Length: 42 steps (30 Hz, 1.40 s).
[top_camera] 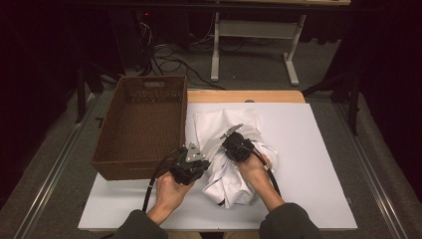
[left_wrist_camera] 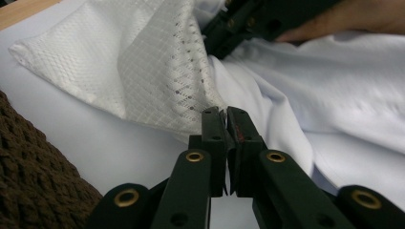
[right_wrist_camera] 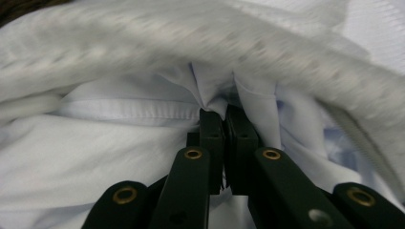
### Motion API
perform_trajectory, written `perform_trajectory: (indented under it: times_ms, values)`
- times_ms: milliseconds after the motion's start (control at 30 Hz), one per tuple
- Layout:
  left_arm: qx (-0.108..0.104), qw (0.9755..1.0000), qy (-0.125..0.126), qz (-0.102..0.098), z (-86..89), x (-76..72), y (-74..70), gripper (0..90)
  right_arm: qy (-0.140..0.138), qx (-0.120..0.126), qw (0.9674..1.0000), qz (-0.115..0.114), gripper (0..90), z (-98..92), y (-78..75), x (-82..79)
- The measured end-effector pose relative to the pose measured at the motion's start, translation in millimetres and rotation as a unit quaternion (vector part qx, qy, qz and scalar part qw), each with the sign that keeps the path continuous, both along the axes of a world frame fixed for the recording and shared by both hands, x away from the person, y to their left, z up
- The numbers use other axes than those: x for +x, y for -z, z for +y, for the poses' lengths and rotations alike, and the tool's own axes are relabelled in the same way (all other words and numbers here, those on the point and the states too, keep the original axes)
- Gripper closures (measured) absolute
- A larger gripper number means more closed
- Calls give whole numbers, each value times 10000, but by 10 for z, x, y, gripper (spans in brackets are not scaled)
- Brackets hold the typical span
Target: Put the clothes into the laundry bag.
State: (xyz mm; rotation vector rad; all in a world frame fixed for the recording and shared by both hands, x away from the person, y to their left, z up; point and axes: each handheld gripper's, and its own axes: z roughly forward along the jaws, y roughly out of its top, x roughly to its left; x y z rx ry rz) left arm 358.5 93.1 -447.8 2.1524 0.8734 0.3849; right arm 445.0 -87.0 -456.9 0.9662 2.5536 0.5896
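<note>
White, soft cloth (top_camera: 234, 154) lay bunched at the middle of the surface (top_camera: 318, 149), light and floppy, best taken by pinched folds, as the left gripper (left_wrist_camera: 225, 114) and right gripper (right_wrist_camera: 223, 110) fingers were clamped on its fabric.

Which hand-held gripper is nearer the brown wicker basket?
Left. The left hand-held gripper sits beside the basket at its near right corner; the right hand-held gripper is farther right, over the white garment.

Dark room, grey floor (top_camera: 249, 74), white-legged desk (top_camera: 259, 30) behind.
</note>
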Motion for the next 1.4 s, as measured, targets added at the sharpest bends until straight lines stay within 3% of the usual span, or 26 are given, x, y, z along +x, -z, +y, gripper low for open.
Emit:
perform_trajectory:
  times_ms: [100,200,300,433,500,633,700,767,867,900,967,1033,1133,1233,1400]
  values:
    - [23,10000,10,9,2,-3,6,869,145,-53,9997,-167,874,4,23,45]
    - [13,10000,-12,13,15,-3,6,868,148,18,9998,-126,811,-19,6,40]
    - [-6,10000,-16,14,18,1,7,867,-2,91,9998,-201,675,-47,-79,-76]
    - [2,10000,-21,49,4,16,22,865,-270,575,9979,-160,533,-161,-261,-306]
    - [0,10000,-17,56,-2,17,25,864,-403,633,9970,-174,493,-173,-297,-392]
    - [-84,9999,-36,90,21,19,6,865,-715,463,9964,-30,407,-86,-242,-476]
    - [-98,9999,-33,102,28,18,2,866,-708,249,9971,99,375,-15,-145,-437]
    - [-87,9999,-32,114,31,20,7,866,-573,231,9976,313,361,30,-19,-355]
    - [-89,9998,-32,154,37,31,20,867,-511,182,9977,399,431,59,101,-275]
    - [-93,9998,-26,164,39,33,25,867,-512,156,9978,382,505,63,110,-269]
    - [-103,9998,-13,165,39,30,23,867,-672,-53,9975,205,755,64,100,-280]
    - [-118,9998,3,185,37,26,17,867,-757,-104,9969,190,874,57,89,-290]
    - [-83,9998,36,182,21,12,24,867,-732,-66,9973,80,900,29,38,-306]
    - [-145,9999,53,63,17,-24,2,869,-579,10,9982,-170,900,-25,-41,-282]
    - [-186,9998,65,50,44,-43,-29,871,3,88,9987,-495,900,-109,-113,-114]
